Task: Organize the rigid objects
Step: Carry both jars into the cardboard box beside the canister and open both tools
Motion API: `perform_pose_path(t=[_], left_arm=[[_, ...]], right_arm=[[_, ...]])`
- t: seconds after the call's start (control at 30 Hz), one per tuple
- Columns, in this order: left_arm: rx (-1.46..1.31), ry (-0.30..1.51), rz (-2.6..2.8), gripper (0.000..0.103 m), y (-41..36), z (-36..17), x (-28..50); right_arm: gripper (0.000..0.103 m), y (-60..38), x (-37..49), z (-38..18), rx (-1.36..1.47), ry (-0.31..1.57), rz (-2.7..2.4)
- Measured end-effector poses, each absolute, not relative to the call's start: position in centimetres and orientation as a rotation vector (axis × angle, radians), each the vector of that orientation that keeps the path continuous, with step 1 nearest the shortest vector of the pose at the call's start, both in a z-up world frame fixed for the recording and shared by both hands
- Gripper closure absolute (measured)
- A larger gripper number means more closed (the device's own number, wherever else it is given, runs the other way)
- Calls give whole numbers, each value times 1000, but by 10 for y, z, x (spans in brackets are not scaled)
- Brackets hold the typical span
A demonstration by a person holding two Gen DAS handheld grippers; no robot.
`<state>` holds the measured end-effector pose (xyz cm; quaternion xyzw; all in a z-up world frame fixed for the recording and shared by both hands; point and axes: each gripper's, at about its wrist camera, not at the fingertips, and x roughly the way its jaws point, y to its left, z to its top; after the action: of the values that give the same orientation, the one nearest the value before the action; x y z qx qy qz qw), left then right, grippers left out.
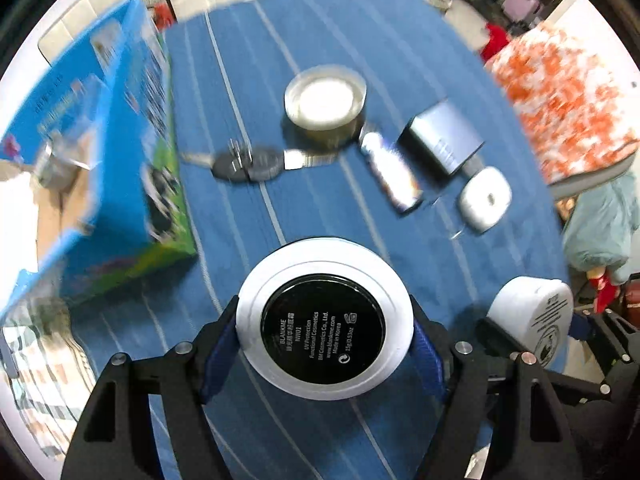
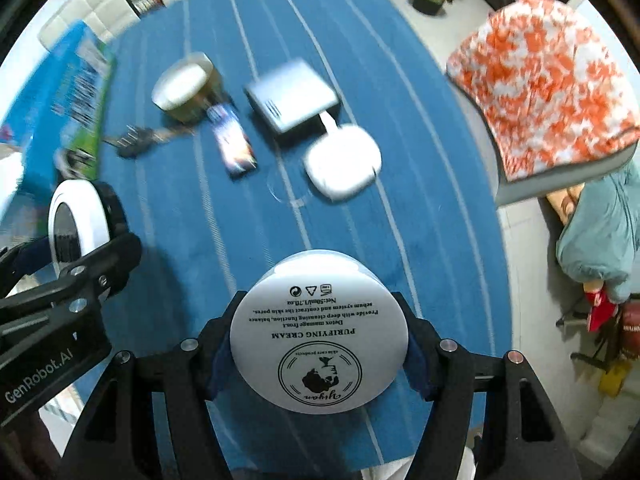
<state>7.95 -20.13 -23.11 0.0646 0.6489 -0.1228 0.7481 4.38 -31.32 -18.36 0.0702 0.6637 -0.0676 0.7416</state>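
Left wrist view: my left gripper (image 1: 325, 322) clamps round white compact (image 1: 325, 320), black label face up toward camera, pads on both rims, lifted clear of blue striped cloth (image 1: 304, 28). Beyond: tin (image 1: 325, 106), plug (image 1: 246, 164), tube (image 1: 394, 170), grey box (image 1: 442, 136), white case (image 1: 485, 199). Blue carton (image 1: 100, 148) at left.

Right wrist view: my right gripper (image 2: 319, 338) grips white cream jar (image 2: 319, 336), base up, pads pressing its sides, above cloth (image 2: 360, 220). Left gripper (image 2: 86, 236) with compact (image 2: 76, 224) at left edge.
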Motion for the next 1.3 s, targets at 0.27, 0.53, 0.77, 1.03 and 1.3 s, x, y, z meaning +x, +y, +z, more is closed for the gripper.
perform_pose_path(t=[0.27,0.53,0.77,1.03,1.3], left_arm=[[65,1234,-275,29,-143,-134,95],[16,1118,-166,29,-31,-69,110],[-86,1096,-94,29,50,-39,115],[-190,1196,11,29,141,-82,161],[-175,1398,68,29,175,-191,229]], right_arm=[[33,-252,57,-87,128,1290,-54],[33,-164,85,-35,102,1209,80],[33,-102,117,-31,127,1216,191],[33,-54,189,-110,142,1350,191],[33,-20,241,-198,45,1487,115]])
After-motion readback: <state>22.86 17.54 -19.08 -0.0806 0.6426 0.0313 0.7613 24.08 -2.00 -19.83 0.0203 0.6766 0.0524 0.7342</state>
